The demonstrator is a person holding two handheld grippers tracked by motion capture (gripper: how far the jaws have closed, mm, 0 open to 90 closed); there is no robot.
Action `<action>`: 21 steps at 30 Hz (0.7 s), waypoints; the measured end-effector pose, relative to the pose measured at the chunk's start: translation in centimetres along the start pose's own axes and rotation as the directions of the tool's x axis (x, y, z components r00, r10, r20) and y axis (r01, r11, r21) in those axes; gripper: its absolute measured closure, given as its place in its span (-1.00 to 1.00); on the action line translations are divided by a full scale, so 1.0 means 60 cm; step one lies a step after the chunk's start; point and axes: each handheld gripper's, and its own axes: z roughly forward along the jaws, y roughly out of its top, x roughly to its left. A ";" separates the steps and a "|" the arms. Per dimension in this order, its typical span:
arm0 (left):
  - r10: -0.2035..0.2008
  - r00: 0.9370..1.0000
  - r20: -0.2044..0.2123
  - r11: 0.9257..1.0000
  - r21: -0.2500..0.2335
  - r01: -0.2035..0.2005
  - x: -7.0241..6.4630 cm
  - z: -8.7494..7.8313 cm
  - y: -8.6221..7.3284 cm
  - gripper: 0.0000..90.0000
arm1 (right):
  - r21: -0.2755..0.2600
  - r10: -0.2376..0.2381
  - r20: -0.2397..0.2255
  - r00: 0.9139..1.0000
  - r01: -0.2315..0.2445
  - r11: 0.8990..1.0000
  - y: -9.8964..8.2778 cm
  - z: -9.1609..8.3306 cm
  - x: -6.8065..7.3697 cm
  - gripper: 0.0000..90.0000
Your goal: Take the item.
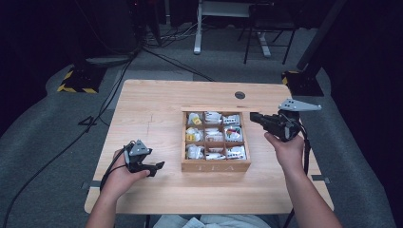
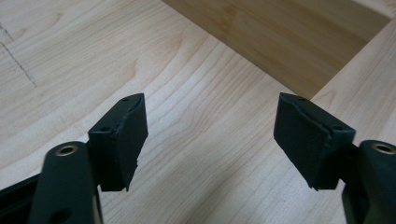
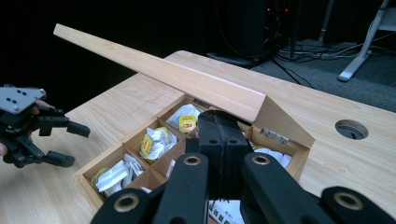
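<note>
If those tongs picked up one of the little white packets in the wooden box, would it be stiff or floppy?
Probably floppy: the packets look crumpled and bunched in their compartments. Likely light too, since several fit loosely in each small cell of the wooden box. Their wrinkled wrappers could slip or tear under a hard pinch, so a gentle squeeze seems wise.

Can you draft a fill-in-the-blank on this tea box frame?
1. The wooden tea box has its lid standing ____.
2. Its compartments hold small white ____.
3. The left tool has its jaws ____, with only bare table between them.
4. The right tool has its jaws ____, and it sits at the box's right side.

Missing words: open; packets; open; shut
</note>
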 end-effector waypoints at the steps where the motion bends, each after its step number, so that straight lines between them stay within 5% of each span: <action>1: -0.007 1.000 0.008 1.000 -0.002 0.007 0.000 -0.001 0.003 -0.35 | 0.000 0.000 0.000 1.000 0.000 1.000 0.000 0.000 0.000 0.99; 7: -0.007 1.000 0.015 1.000 -0.023 0.008 -0.002 -0.017 0.029 -0.29 | 0.007 -0.002 0.001 1.000 0.002 1.000 0.001 -0.002 0.000 0.99; 16: -0.001 0.999 0.038 0.988 -0.153 0.006 -0.029 -0.037 0.074 -0.19 | 0.002 -0.001 -0.003 1.000 0.001 1.000 0.001 -0.005 -0.002 0.99; 21: 0.028 0.998 0.061 0.989 -0.145 -0.019 -0.043 -0.028 0.094 -0.19 | 0.003 0.000 -0.005 1.000 0.000 1.000 0.001 -0.005 -0.002 1.00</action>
